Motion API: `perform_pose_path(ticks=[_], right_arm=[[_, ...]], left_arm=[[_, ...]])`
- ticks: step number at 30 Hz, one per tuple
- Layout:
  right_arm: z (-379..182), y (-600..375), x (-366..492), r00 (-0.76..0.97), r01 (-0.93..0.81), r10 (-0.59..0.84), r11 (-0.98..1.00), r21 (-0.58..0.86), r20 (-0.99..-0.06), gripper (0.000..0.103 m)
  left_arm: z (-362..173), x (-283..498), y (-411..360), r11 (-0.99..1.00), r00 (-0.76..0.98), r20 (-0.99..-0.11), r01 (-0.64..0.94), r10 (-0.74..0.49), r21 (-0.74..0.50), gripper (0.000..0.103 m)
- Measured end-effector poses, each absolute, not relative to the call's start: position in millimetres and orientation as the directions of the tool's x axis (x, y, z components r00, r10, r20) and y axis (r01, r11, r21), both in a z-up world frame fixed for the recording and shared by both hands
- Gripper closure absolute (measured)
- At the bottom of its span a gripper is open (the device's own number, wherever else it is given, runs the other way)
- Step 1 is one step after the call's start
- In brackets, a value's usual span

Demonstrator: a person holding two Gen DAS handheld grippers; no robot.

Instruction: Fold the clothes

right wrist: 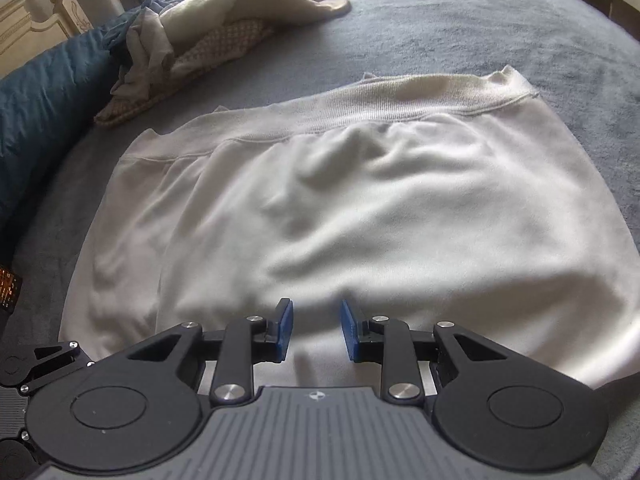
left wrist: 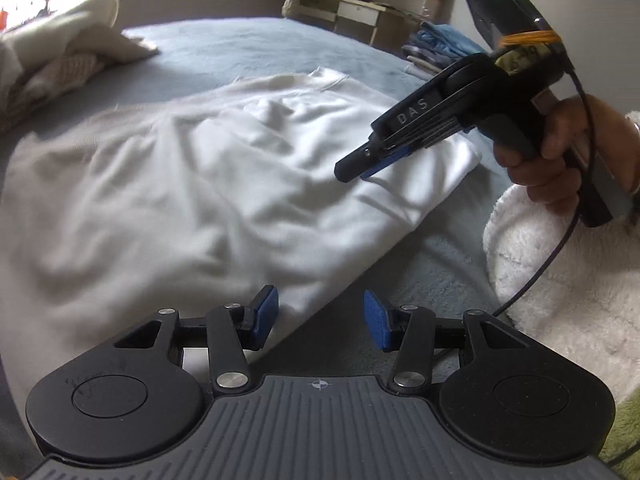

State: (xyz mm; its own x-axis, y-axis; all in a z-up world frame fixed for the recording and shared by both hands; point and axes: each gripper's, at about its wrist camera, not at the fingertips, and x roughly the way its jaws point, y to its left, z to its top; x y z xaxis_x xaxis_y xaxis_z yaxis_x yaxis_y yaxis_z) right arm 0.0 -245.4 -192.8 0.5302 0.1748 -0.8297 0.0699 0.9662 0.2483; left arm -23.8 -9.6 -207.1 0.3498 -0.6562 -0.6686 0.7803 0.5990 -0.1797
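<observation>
A white sweatshirt [left wrist: 192,184] lies spread on the grey-blue bed, folded into a rough rectangle; in the right wrist view [right wrist: 360,208] its ribbed hem is at the far side. My left gripper [left wrist: 320,318] is open and empty, just above the garment's near edge. My right gripper [right wrist: 316,330] is open and empty, hovering over the near part of the sweatshirt. In the left wrist view the right gripper [left wrist: 360,166] shows from the side above the garment's right part, held by a hand.
A heap of unfolded beige and patterned clothes [right wrist: 224,28] lies at the far left of the bed [right wrist: 480,24]. A dark blue quilt [right wrist: 44,96] lies at the left. A white fluffy sleeve [left wrist: 560,280] is at right. Folded blue clothes [left wrist: 436,44] and a desk [left wrist: 352,8] stand beyond.
</observation>
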Motion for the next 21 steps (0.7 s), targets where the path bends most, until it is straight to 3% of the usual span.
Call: perform_pose_path(ticks=[12, 14, 18, 21], right_arm=[[-192.9, -263.0, -1.1, 0.559, 0.164, 0.085, 0.964, 0.211, -0.825, 0.074], [-190.3, -273.0, -1.7, 0.574, 0.210, 0.054, 0.955, 0.211, -0.817, 0.074], [-192.7, -282.5, 4.8, 0.585, 0.244, 0.057, 0.939, 0.242, -0.809, 0.074], [-195.5, -276.7, 9.6, 0.599, 0.206, 0.090, 0.943, 0.261, -0.796, 0.074]], left_arm=[[-225.3, 18.8, -44.5, 0.674, 0.444, -0.633, 0.718, -0.634, -0.171, 0.053], [-223.2, 12.0, -46.0, 0.637, 0.405, -0.616, 0.741, -0.676, -0.212, 0.047], [-217.2, -3.5, -47.8, 0.561, 0.331, -0.580, 0.781, -0.745, -0.275, 0.048], [-212.9, -8.4, -48.9, 0.580, 0.380, -0.560, 0.781, -0.736, -0.233, 0.048]])
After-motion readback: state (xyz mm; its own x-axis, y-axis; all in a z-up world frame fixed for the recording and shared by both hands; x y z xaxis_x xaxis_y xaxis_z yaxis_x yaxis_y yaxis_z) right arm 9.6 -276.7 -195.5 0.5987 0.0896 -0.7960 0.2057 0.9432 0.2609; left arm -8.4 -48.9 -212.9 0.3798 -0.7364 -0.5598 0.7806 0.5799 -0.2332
